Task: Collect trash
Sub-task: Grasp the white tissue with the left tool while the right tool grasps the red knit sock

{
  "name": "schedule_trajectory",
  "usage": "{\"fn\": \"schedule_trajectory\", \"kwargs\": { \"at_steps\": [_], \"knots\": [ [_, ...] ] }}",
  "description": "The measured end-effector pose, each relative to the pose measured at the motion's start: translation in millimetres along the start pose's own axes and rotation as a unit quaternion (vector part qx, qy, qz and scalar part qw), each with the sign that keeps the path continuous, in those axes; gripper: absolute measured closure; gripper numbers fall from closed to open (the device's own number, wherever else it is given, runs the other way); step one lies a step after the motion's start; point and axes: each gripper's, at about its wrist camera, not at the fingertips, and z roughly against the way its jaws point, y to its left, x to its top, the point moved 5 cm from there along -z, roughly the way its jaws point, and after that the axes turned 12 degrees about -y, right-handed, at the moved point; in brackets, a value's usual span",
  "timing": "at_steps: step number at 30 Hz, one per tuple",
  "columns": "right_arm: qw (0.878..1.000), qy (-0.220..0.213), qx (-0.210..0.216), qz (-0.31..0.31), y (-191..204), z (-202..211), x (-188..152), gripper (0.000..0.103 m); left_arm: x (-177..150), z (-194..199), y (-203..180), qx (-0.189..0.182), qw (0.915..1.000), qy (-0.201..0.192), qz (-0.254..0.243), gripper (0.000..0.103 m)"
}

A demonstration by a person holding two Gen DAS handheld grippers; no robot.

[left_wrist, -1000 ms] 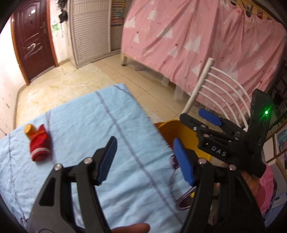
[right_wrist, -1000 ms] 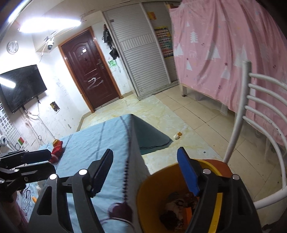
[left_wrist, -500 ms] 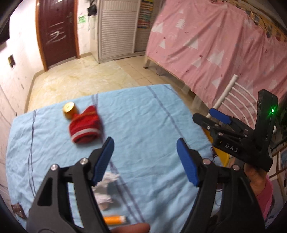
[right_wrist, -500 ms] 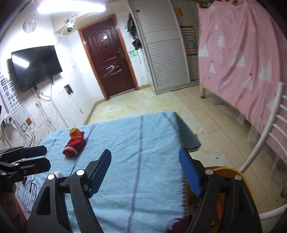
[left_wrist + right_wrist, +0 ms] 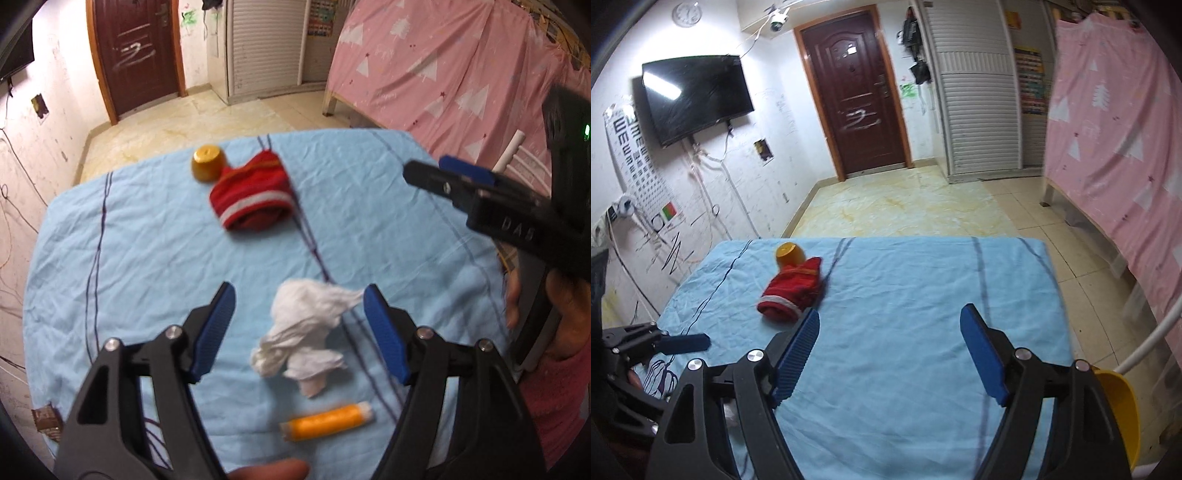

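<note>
Left wrist view: crumpled white tissue wad (image 5: 303, 328), likely light, soft, compressible; pinch its bulky middle; left gripper (image 5: 299, 328) wide open, empty; right gripper (image 5: 888, 350) likewise

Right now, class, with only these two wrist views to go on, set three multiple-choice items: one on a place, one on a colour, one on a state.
1. Where does the crumpled white tissue lie?
A. between the left gripper fingers
B. on the floor
C. inside the yellow plastic bin

2. What colour is the small upturned cup beside the red knitted sock?
A. green
B. orange-yellow
C. white

3. How is the right gripper?
A. shut on the sock
B. shut on nothing
C. open

Key: 1 A, it lies on the light blue cloth framed by the pads; 2 B, it shows so in both views; 3 C, a wide gap, nothing held.
</note>
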Motion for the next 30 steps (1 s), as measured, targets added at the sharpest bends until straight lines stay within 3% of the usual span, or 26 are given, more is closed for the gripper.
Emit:
{"fn": "schedule_trajectory", "kwargs": {
  "at_steps": [7, 9, 11, 27, 30],
  "knots": [
    [0.999, 0.024, 0.022, 0.033, 36.7, -26.9, 2.0, 0.027, -19.2, -8.9, 6.2, -0.023, 0.9995, 0.020, 0.002, 0.060],
    [0.998, 0.032, 0.031, 0.038, 46.0, -36.6, 2.5, 0.027, -23.6, -11.3, 4.7, -0.030, 0.9993, 0.022, -0.004, 0.072],
    [0.997, 0.043, 0.042, 0.045, 58.0, -49.0, 2.0, 0.026, -26.4, -13.3, 4.5, -0.022, 0.9996, 0.017, -0.010, 0.078],
    [0.988, 0.110, 0.067, 0.082, 103.3, -118.7, -9.6, 0.025, -36.1, -9.4, 23.4, -0.053, 0.9984, -0.004, 0.020, 0.080],
    [0.987, 0.119, 0.065, 0.091, 106.1, -125.6, -14.6, 0.035, -38.1, -6.9, 26.9, -0.056, 0.9982, -0.006, 0.021, 0.080]
  ]
}}
